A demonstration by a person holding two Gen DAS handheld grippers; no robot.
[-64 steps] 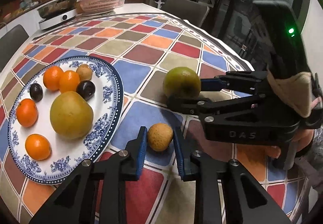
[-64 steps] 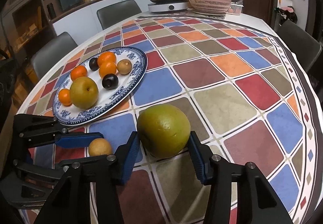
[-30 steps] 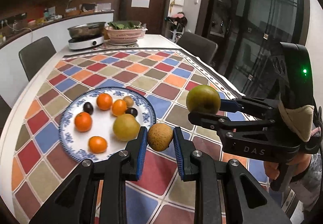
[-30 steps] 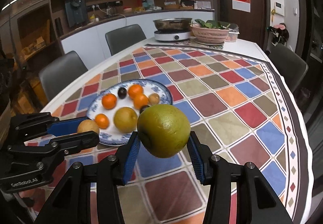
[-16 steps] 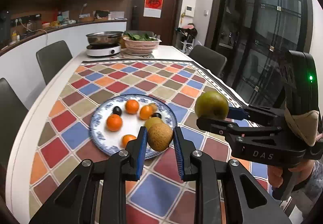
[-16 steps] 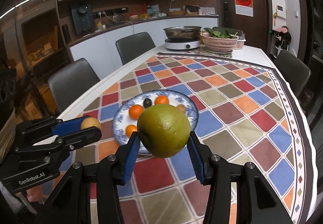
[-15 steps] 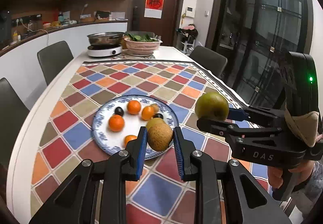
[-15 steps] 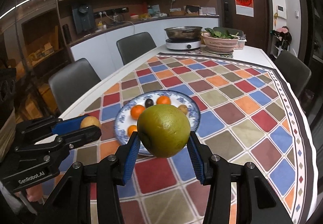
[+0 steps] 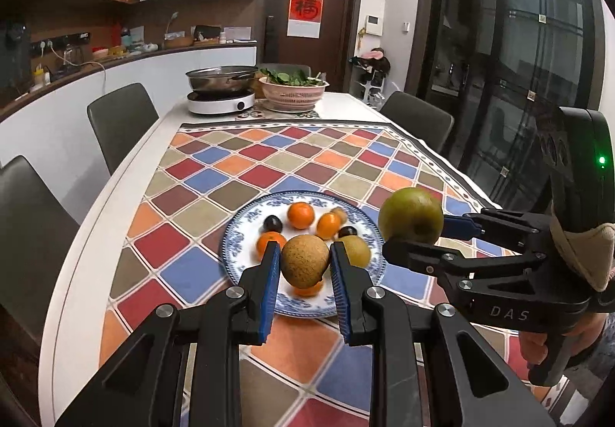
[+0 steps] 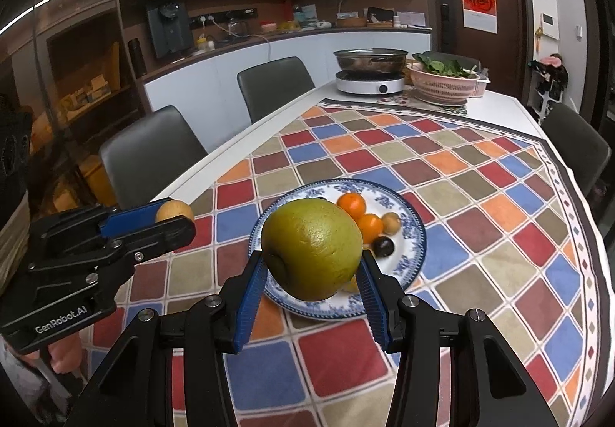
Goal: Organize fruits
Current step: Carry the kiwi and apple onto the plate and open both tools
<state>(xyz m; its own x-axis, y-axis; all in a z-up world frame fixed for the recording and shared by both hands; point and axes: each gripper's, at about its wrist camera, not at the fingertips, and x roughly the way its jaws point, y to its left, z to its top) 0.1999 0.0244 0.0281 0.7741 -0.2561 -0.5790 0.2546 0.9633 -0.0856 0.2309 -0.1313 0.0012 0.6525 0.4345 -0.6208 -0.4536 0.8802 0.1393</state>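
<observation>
My left gripper (image 9: 303, 263) is shut on a small brown round fruit (image 9: 305, 261) and holds it high above the table, over the near part of the blue-patterned plate (image 9: 234, 235). My right gripper (image 10: 312, 260) is shut on a large green pear-like fruit (image 10: 312, 248), also held high over the plate (image 10: 417, 235). The plate holds several oranges (image 9: 301, 215), dark plums (image 9: 273, 223), a yellow pear (image 9: 355, 250) and a small brown fruit. The right gripper (image 9: 413, 235) shows in the left wrist view, the left gripper (image 10: 173, 219) in the right wrist view.
The plate lies on a chequered tablecloth (image 9: 250, 173). At the table's far end stand a hot pot cooker (image 9: 221, 87) and a pink basket of greens (image 9: 294, 88). Grey chairs (image 9: 123, 119) line both sides of the table.
Both grippers lifted their fruits off the tablecloth and rose well above the table. In the last half second the plate has shifted slightly in view beneath them.
</observation>
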